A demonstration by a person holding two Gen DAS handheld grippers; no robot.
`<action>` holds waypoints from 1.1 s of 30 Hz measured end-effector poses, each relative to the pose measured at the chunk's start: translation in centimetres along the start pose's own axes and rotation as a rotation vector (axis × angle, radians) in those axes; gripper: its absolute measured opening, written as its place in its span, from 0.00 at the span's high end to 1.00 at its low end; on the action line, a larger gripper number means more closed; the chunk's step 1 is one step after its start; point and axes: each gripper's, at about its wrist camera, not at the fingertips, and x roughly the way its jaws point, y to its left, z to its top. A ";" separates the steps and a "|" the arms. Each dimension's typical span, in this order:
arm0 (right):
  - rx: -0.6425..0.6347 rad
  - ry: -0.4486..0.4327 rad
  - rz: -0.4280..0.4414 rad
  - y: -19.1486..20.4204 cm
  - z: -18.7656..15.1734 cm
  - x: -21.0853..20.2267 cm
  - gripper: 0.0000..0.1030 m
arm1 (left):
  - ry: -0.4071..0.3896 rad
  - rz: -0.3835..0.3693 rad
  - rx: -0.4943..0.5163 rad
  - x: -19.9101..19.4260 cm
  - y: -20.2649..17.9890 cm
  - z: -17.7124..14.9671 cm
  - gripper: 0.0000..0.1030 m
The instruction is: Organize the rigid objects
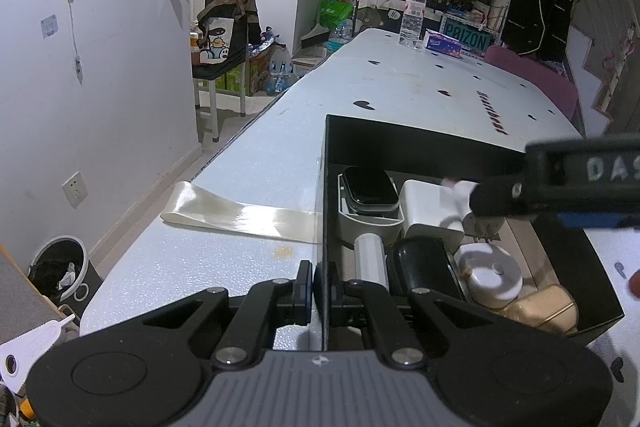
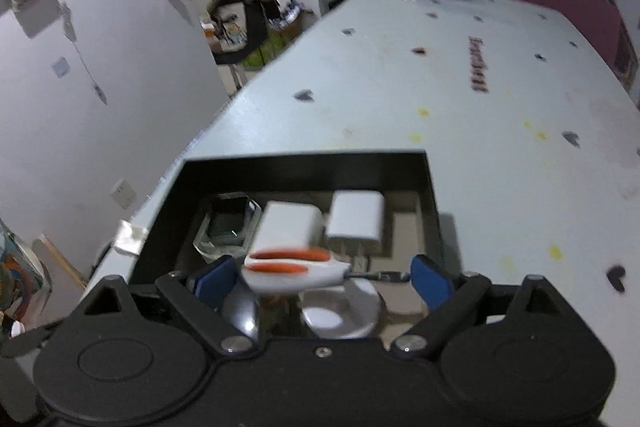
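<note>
The left gripper is pressed together on the near left wall of the open black rectangular box, low in the left wrist view. The right gripper is spread wide above the box; between its blue pads, and touching neither as far as can be told, lie the small white scissors with orange handle inserts, at the lower centre of the right wrist view. Whether the scissors are already resting on the contents cannot be told through the blur.

Two risks are judged. The scissors could settle crookedly on the round white lidded container and slide, since the box is crowded. The box could also shift if the wall were let go while the right gripper was lifted past its rim.

Counted in the box: two white square charger blocks, one dark smartwatch in a grey tray, one grey cylinder, one black glossy case, one gold-toned case, one round container and one pair of scissors.
</note>
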 end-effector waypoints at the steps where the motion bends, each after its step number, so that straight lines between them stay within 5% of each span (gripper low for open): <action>1: -0.008 0.003 -0.003 -0.1 -0.2 -0.1 0.08 | 0.000 -0.001 -0.001 0.0 0.0 0.0 0.94; 11: -0.011 0.009 0.077 -1.3 -0.9 -3.0 0.08 | 0.001 -0.001 -0.002 -0.1 -0.1 0.0 0.95; 33: -0.005 -0.058 0.023 -2.0 -2.5 -7.3 0.08 | 0.002 -0.001 -0.002 -0.1 0.0 0.1 0.95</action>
